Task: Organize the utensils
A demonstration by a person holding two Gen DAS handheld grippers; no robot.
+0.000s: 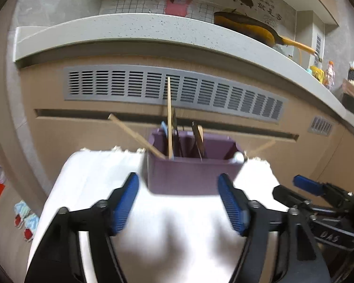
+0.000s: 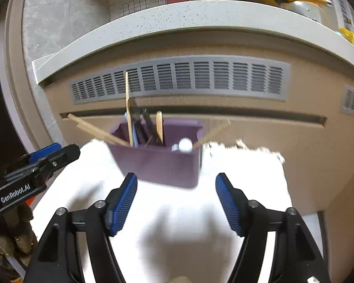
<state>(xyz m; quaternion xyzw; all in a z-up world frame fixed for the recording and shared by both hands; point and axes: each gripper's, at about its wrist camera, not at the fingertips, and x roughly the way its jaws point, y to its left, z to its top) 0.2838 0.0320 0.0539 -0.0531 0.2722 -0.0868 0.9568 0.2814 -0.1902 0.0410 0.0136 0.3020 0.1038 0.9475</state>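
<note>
- white cloth (image 1: 177,224) under a purple bin (image 1: 191,174) of utensils
- beige cabinet (image 1: 59,129), grey vent (image 1: 153,87), speckled counter (image 1: 129,28), yellow pan (image 1: 247,26)
- left gripper (image 1: 178,202) and right gripper (image 2: 175,202) both spread wide, empty

A purple utensil holder (image 1: 191,172) stands upright on the white table (image 1: 101,176), near its far edge. Utensils stand in it: a tall wooden stick (image 1: 169,118) nearly upright, wooden chopsticks (image 1: 134,135) leaning left, dark handles (image 1: 198,139), and a white round-ended piece (image 2: 185,145) at its right corner.
</note>
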